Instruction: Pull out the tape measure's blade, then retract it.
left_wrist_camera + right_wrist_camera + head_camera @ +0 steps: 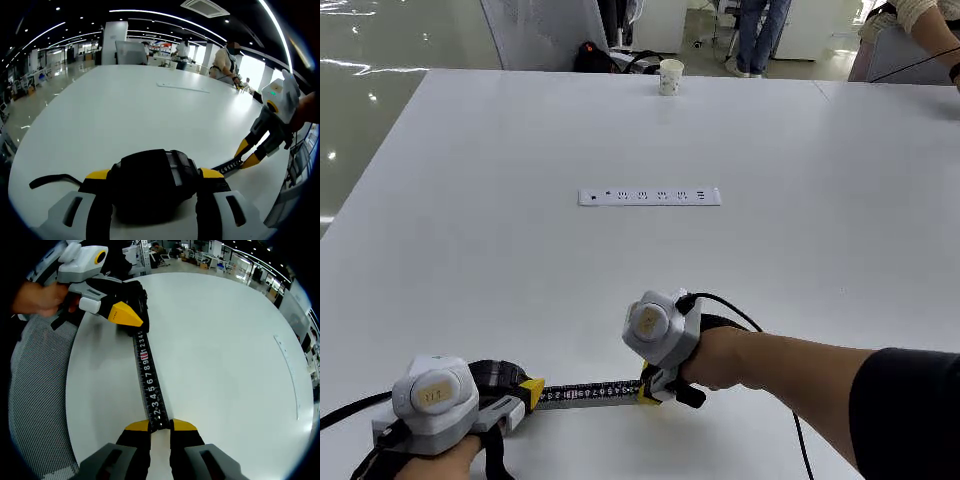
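The black tape measure case (152, 182) sits clamped between the yellow-tipped fingers of my left gripper (155, 176), at the table's near left edge (498, 380). Its black blade (149, 381) with white numbers runs flat along the table from the case (131, 299) to my right gripper (160, 426), which is shut on the blade's end. In the head view the blade (588, 393) spans the short gap between the left gripper (525, 393) and the right gripper (650, 388). About a dozen centimetres of blade are out.
A white power strip (649, 197) lies mid-table and a paper cup (671, 76) stands at the far edge. People stand beyond the table. A black cable (760, 330) trails from the right gripper. A mesh chair back (37, 390) is beside the table edge.
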`<state>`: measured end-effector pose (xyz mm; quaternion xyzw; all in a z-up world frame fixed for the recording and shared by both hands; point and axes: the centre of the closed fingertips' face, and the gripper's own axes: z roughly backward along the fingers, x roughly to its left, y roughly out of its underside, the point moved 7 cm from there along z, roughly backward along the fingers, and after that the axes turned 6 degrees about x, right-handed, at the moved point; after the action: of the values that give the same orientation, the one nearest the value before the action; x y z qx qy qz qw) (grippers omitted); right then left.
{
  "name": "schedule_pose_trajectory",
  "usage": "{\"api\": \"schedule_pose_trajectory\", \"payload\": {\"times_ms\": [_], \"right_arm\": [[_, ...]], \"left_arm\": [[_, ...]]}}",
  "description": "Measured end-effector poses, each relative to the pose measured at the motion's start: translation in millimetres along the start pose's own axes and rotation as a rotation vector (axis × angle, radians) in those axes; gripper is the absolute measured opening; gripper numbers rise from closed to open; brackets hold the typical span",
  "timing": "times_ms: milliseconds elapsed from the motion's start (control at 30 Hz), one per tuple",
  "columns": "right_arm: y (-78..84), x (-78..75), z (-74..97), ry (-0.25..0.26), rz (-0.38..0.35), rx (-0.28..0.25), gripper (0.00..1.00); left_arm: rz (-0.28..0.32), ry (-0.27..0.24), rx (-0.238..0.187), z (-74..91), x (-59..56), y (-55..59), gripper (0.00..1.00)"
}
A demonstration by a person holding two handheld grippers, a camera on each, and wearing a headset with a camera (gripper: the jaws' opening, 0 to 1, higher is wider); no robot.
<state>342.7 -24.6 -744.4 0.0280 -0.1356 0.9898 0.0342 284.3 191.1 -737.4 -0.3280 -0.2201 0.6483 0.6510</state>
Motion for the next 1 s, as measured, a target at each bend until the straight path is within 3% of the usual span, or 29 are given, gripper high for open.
{"api": "schedule_pose_trajectory", "payload": {"times_ms": [1000], "right_arm": [[-7.6,0.1,-3.2,0.003,-0.001,0.007,0.1]], "left_arm": [[0.0,0.0,0.0,-0.3,-0.7,-0.2,0.63]]}}
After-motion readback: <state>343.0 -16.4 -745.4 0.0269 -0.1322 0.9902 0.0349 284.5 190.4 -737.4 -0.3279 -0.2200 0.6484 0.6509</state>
